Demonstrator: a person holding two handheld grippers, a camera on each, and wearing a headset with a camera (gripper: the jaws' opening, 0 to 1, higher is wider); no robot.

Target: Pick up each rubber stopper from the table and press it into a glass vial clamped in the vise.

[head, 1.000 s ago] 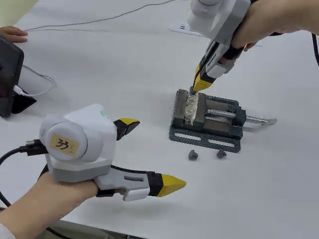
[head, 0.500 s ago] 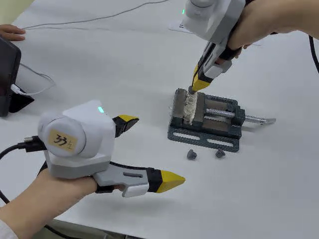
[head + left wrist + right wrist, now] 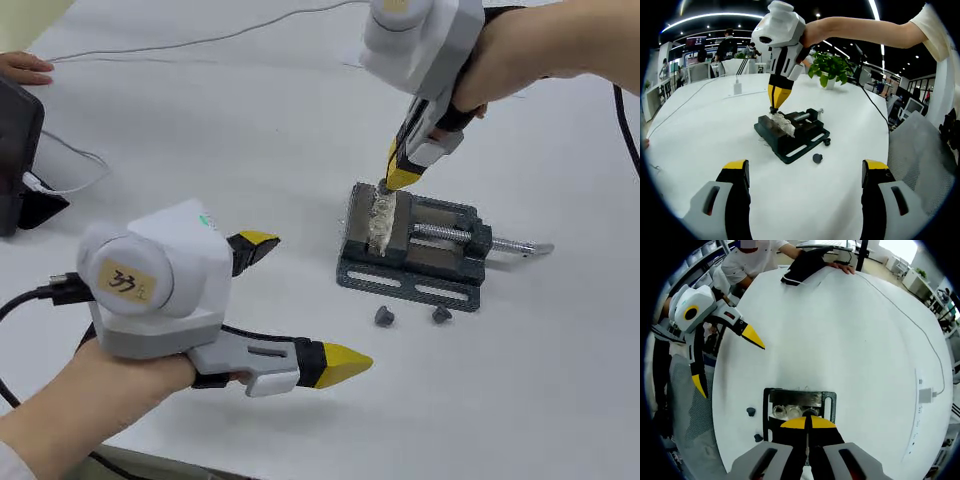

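Note:
A dark grey vise (image 3: 440, 262) on the white table clamps a row of clear glass vials (image 3: 382, 220). My right gripper (image 3: 385, 187) comes down from above, shut on a small grey rubber stopper at the mouth of the far vial. In the right gripper view its yellow tips (image 3: 807, 421) meet over the vials (image 3: 782, 411) in the vise (image 3: 771, 399). Two loose stoppers (image 3: 384, 317) (image 3: 441, 315) lie in front of the vise. My left gripper (image 3: 300, 305) hovers open and empty at the lower left, well apart from the vise (image 3: 792, 132).
A black device (image 3: 15, 150) with a white cable (image 3: 75, 170) sits at the left edge, and a person's hand (image 3: 25, 68) rests beyond it. Another cable (image 3: 200, 40) crosses the far table. The near table edge runs under my left hand.
The right gripper has leaned slightly more upright, with its tips staying at the far vial. The left gripper has barely moved.

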